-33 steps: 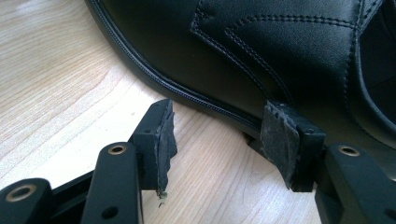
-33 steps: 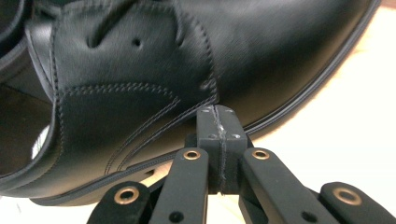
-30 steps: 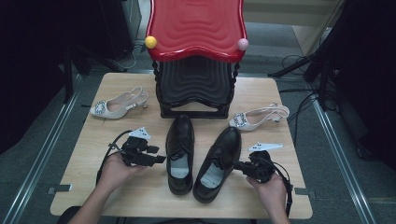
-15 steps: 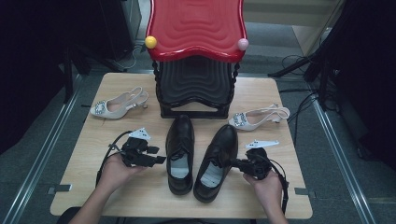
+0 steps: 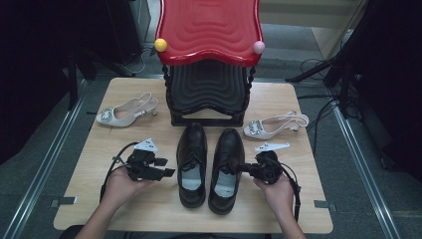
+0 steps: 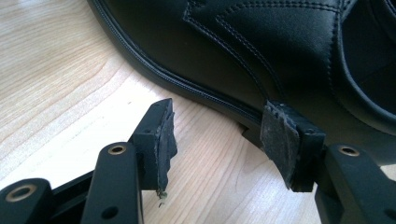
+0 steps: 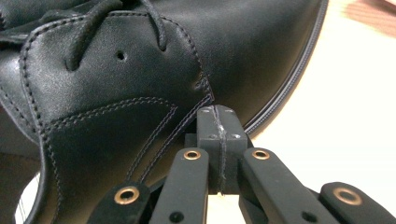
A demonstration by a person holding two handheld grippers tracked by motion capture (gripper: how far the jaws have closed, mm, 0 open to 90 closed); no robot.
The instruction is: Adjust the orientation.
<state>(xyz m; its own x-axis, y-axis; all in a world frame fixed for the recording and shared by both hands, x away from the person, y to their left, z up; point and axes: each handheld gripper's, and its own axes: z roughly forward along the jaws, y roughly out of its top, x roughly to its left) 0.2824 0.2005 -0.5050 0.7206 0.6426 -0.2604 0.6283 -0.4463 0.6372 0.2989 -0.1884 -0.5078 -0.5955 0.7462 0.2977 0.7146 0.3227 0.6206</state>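
You had both black shoes point(image 5: 209, 169) paired before the rack point(image 5: 207, 94), left gripper point(image 6: 219, 140) spread empty, right gripper point(image 7: 218, 140) closed on nothing; shelving remained.

Light wooden counter point(image 5: 149, 209); two black shoes point(image 5: 208, 167) side by side at near centre, pale heels far left point(image 5: 124, 111) and right point(image 5: 273, 126), black-and-red rack point(image 5: 208, 89) at far centre.

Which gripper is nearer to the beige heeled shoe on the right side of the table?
Right. The right gripper sits just in front of that beige shoe, pressed against the right black shoe. The left gripper is beyond both black shoes, beside the left black shoe.
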